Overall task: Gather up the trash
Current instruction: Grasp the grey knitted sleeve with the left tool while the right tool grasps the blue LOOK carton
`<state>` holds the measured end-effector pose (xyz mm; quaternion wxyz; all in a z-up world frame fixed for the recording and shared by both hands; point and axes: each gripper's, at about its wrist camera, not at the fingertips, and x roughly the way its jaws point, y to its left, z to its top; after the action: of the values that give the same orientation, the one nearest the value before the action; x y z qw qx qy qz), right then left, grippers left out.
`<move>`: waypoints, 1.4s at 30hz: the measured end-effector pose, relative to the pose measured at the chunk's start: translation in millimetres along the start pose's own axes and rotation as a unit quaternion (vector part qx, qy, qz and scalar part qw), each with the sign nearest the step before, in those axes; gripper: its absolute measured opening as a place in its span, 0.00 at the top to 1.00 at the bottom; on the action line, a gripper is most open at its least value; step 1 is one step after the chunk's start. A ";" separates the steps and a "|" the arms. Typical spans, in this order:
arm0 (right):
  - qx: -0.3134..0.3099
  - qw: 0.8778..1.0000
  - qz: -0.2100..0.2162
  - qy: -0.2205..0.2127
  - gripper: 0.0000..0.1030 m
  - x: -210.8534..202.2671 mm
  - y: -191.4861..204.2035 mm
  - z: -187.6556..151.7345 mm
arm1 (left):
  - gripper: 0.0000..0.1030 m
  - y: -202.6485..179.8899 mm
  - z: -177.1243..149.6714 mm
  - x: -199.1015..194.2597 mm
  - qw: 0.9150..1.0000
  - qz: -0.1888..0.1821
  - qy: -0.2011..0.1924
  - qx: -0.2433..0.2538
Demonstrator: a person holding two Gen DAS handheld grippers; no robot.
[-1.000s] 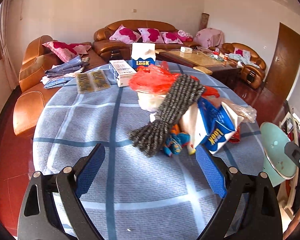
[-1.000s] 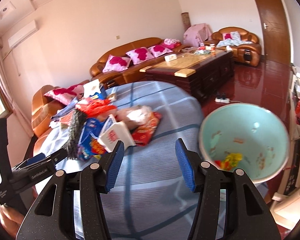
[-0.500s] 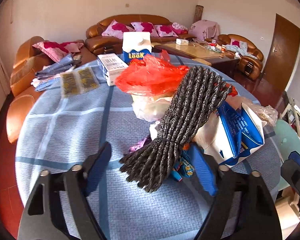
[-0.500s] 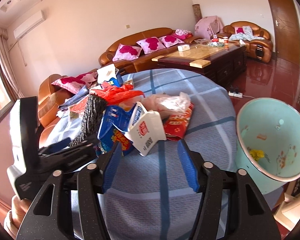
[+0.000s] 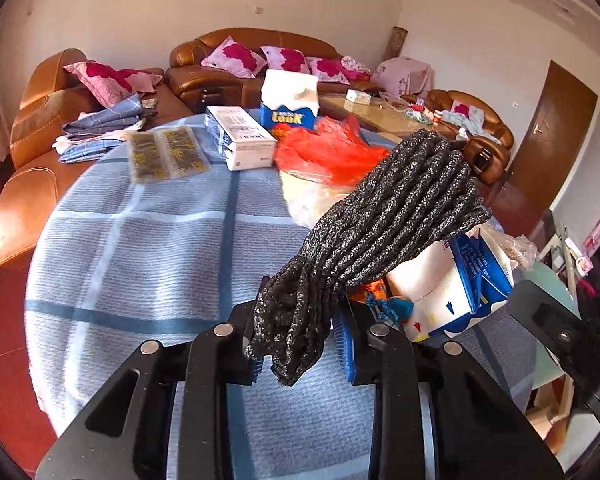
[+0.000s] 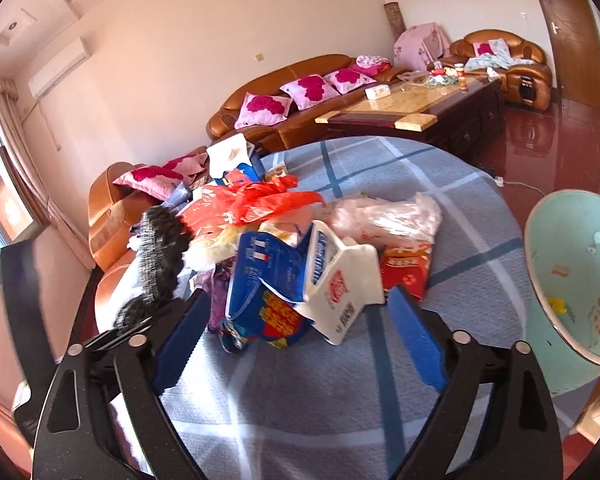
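On the near side of the blue checked table [image 5: 140, 248], the left gripper [image 5: 300, 344] has just closed its jaws on the near end of a dark knitted cloth [image 5: 396, 208], which slants up over the trash pile. The right gripper [image 6: 296, 344] has just spread its jaws wide, gripping nothing, with a torn blue-and-white carton [image 6: 300, 280] just beyond its tips and a pale green bin [image 6: 572, 280] off the table's right edge.

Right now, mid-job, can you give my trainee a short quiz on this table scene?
1. True or false: the left gripper is shut on the dark knitted cloth.
2. Which gripper is open? A left, B right.
3. Fill in: the pale green bin stands off the table's ___ edge in the right wrist view.

Key: 1 true. 2 B, the right gripper, nothing pressed between its pads. 3 right.
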<state>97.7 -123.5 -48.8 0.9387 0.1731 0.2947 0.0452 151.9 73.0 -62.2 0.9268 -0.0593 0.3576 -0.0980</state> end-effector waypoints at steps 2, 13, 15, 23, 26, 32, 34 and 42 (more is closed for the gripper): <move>-0.008 1.000 -0.004 0.003 0.10 6.7 6.8 -0.4 | 0.72 8.4 -1.0 -8.0 1.000 0.004 -0.005 -0.012; -0.033 0.995 -0.059 0.068 0.37 60.3 14.5 -3.4 | 0.72 36.9 -6.5 -22.6 0.999 0.031 -0.005 -0.044; -0.036 0.996 -0.054 0.068 0.38 57.4 12.4 -5.1 | 0.72 37.0 -8.5 -22.8 0.998 0.031 -0.003 -0.047; -0.041 0.998 -0.029 0.030 0.42 9.8 9.7 -5.5 | 0.72 27.6 -12.1 -26.5 0.998 0.032 -0.003 -0.047; -0.049 0.998 -0.025 0.011 0.45 -7.4 9.3 -5.2 | 0.72 21.2 -13.3 -26.9 0.999 0.031 -0.002 -0.043; -0.054 0.998 -0.026 0.001 0.48 -17.1 -0.1 -6.1 | 0.72 8.2 -13.5 -26.5 0.999 0.026 0.004 -0.034; -0.053 0.998 -0.023 0.000 0.48 -19.3 -3.6 -5.4 | 0.72 4.2 -13.0 -28.3 0.999 0.030 0.002 -0.030; -0.034 0.999 -0.023 -0.029 0.48 -44.5 -17.2 0.4 | 0.72 -12.7 -14.4 -37.7 0.999 0.029 -0.005 -0.021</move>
<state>61.0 -148.1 -30.6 0.9529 0.1358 0.2697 0.0281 113.1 68.5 -46.0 0.9297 -0.0691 0.3562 -0.0633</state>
